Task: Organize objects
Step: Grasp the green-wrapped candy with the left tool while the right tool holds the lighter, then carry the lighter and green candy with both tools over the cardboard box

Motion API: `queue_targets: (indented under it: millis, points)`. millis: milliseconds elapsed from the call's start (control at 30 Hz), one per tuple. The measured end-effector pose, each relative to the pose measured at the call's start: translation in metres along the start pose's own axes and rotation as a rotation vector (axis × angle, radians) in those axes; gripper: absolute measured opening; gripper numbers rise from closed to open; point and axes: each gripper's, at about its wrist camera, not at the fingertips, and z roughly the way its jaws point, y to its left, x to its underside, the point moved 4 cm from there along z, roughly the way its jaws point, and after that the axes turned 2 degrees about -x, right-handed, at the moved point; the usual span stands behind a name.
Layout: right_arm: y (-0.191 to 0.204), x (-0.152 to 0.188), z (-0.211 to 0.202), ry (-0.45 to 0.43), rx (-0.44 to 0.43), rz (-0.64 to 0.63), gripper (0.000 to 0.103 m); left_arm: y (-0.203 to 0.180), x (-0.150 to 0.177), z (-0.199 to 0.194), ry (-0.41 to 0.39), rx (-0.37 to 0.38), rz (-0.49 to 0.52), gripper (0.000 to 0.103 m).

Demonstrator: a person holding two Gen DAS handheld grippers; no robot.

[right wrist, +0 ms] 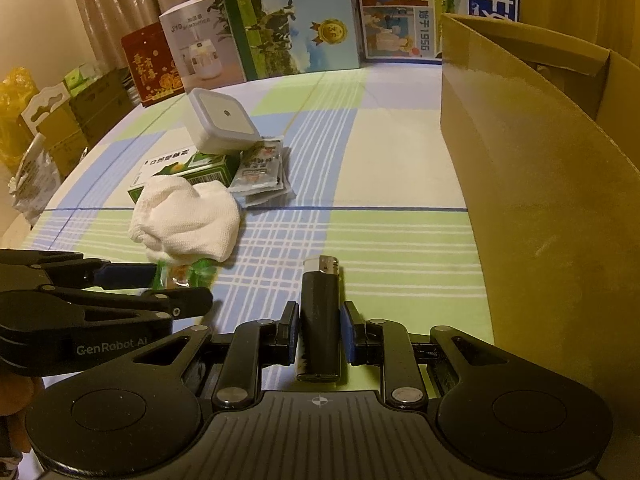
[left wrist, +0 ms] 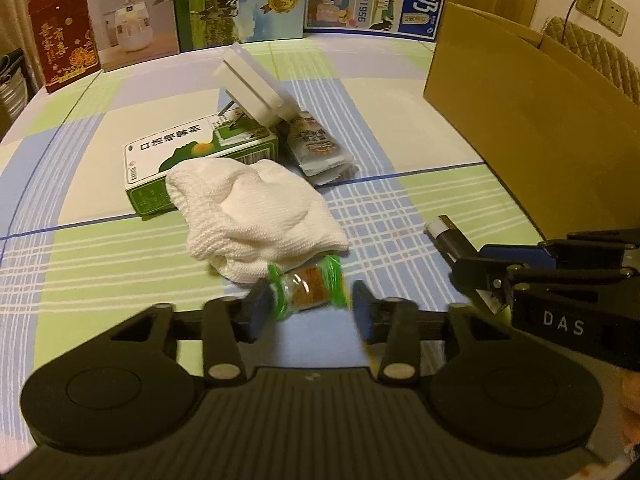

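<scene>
On a checked green-and-blue tablecloth, my right gripper clamps a black lighter between its blue pads, metal cap pointing away from me; my left gripper stands part open around a green-wrapped candy, its left pad touching or nearly touching the wrapper's end, the right pad clear of it, and I cannot tell from either view whether the candy rests on the cloth. Just beyond the candy, touching its far end, lies a crumpled white cloth; behind that, a green-and-white medicine box lies flat, the cloth draped against its near side. A white square plug-in night light leans tilted on the box's far end, prongs showing in the left wrist view; beside it, to the right, sits a small stack of grey sachets. To the right stands an open cardboard box, well apart from the pile. At the table's far edge I see a row of upright cartons: a red gift box, a humidifier box and milk cartons.
</scene>
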Motion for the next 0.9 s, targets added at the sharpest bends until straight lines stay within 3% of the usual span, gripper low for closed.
queue_targets:
  millis: [267, 400, 600, 900]
  points:
    - [0.0014, 0.0013, 0.0023, 0.006, 0.002, -0.001, 0.019, 0.0005, -0.0004, 0.0008, -0.009, 0.001, -0.015, 0.046]
    - [0.0016, 0.0013, 0.0027, 0.005, 0.003, -0.006, 0.019, -0.0010, 0.0002, 0.0002, -0.013, -0.005, 0.021, 0.029]
    - [0.0025, 0.0011, 0.0029, 0.005, -0.002, -0.010, 0.019, -0.0003, 0.0017, -0.0042, -0.022, 0.017, 0.058, 0.022]
    - [0.0079, 0.0011, 0.0067, -0.009, 0.022, -0.072, 0.020, 0.0026, 0.0005, -0.0075, -0.032, 0.045, 0.049, 0.022]
